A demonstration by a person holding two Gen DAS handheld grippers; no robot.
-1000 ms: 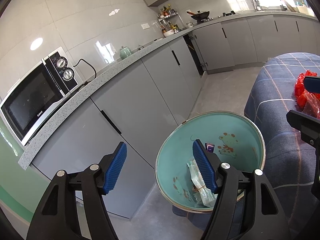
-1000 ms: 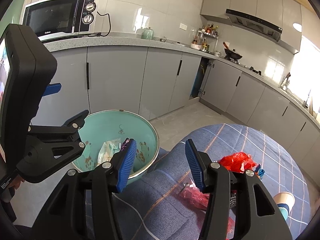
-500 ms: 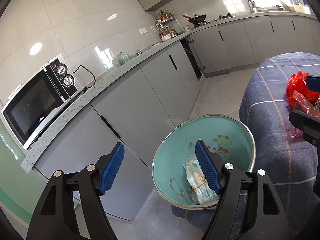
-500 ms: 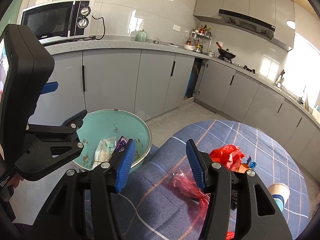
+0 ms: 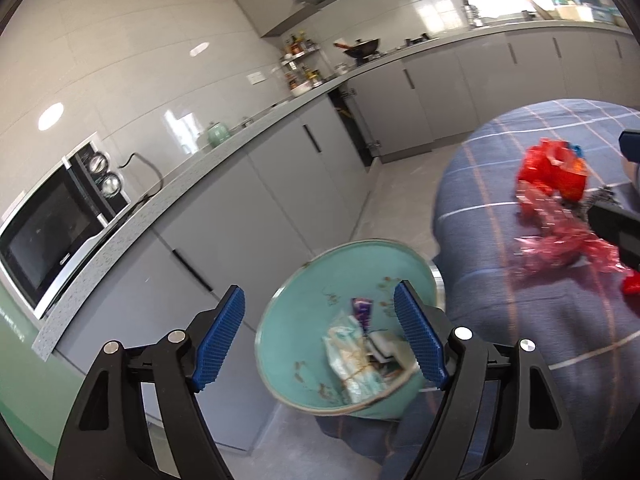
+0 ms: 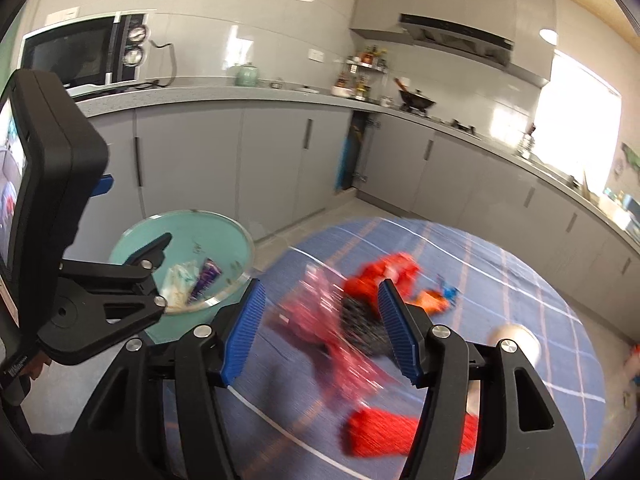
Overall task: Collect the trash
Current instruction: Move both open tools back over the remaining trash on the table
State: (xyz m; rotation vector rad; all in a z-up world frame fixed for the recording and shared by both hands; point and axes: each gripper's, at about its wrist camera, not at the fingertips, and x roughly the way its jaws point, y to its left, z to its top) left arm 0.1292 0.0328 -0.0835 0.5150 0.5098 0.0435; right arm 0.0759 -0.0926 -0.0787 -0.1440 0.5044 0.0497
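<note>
A teal basin (image 5: 304,300) (image 6: 132,244) stands beside a table under a blue checked cloth (image 5: 500,312) (image 6: 520,288). Inside it lie a pale wrapper (image 5: 352,356) (image 6: 178,280) and a purple packet (image 5: 362,308) (image 6: 206,278). Red and pink plastic wrappers (image 5: 556,208) (image 6: 360,308), blurred, are heaped on the cloth. My left gripper (image 5: 320,340) hovers above the basin; its jaws are opening and nothing is between them. Over the red heap, my right gripper (image 6: 322,330) has opening jaws that hold nothing. The left gripper (image 6: 150,276) shows at the left of the right wrist view.
Grey cabinets (image 5: 256,208) under a speckled counter line the walls. A microwave (image 5: 52,224) (image 6: 84,52) and a green pot (image 5: 218,136) stand on the counter. A paper cup (image 6: 520,340) and small blue and orange scraps (image 6: 440,298) lie on the cloth.
Both grippers have swung right, from the basin toward the table, and their jaws stand wider. The red wrappers now lie in front of the right gripper.
</note>
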